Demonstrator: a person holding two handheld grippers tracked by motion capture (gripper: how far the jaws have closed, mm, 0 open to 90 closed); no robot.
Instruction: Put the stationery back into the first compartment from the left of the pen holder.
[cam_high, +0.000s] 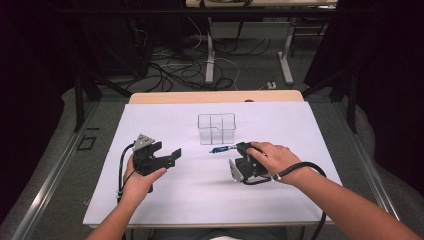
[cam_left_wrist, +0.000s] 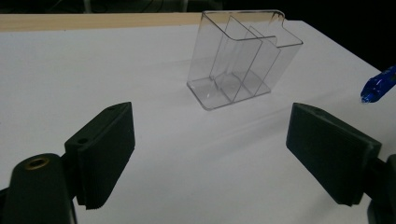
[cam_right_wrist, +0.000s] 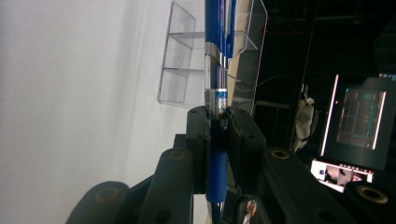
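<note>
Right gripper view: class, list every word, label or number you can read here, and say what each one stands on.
No text can be read.
Blue pen: a small printed label near the right gripper, too blurred to read.
Monitor in the dark background: bright windows, too small to read.
Clear plastic organizer: no markings.

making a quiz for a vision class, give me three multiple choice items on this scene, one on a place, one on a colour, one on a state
1. Where does the clear organizer stand?
A. on the white table cover
B. on the floor
C. in a hand

2. What colour is the pen?
A. red
B. blue
C. green

3. How is the left gripper?
A. shut on the pen
B. shut on the organizer
C. open, nothing between the jaws

Key: 1 A, it stands upright on the white cover past both grippers. 2 B, its barrel is blue in the right gripper. 3 C, the jaws stand wide apart over bare cover.
</note>
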